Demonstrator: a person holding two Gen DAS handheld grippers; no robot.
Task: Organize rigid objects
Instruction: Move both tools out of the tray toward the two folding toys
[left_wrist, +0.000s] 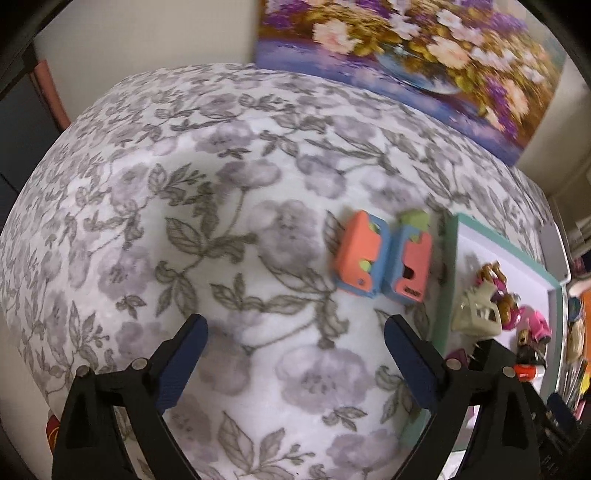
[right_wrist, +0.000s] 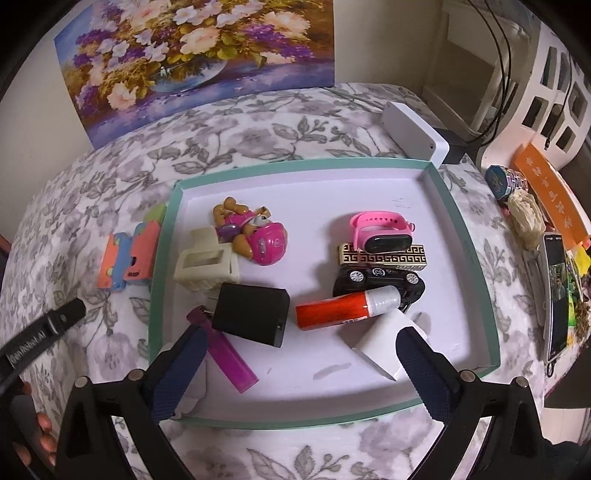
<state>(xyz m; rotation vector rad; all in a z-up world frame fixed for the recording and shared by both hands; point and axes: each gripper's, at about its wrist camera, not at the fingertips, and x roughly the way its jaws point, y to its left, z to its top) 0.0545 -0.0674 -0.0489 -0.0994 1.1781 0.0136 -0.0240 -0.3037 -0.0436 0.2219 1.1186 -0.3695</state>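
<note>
toy blocks (left_wrist: 384, 258) fill the left view, tray (right_wrist: 476, 258) the right; both tongs (left_wrist: 295, 332) (right_wrist: 301, 347) gape wide, empty.

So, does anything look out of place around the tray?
Yes: two orange-and-blue plastic toys lie on the floral cloth, just outside the left wall of the teal-rimmed white tray, while the other small objects are inside it.

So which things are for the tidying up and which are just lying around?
For the tidying:
- tray
- two orange-and-blue toys still outside it
- toys in it: pink pup, car, watch, clip, black box

Just lying around:
- flower painting
- white box
- phone
</note>
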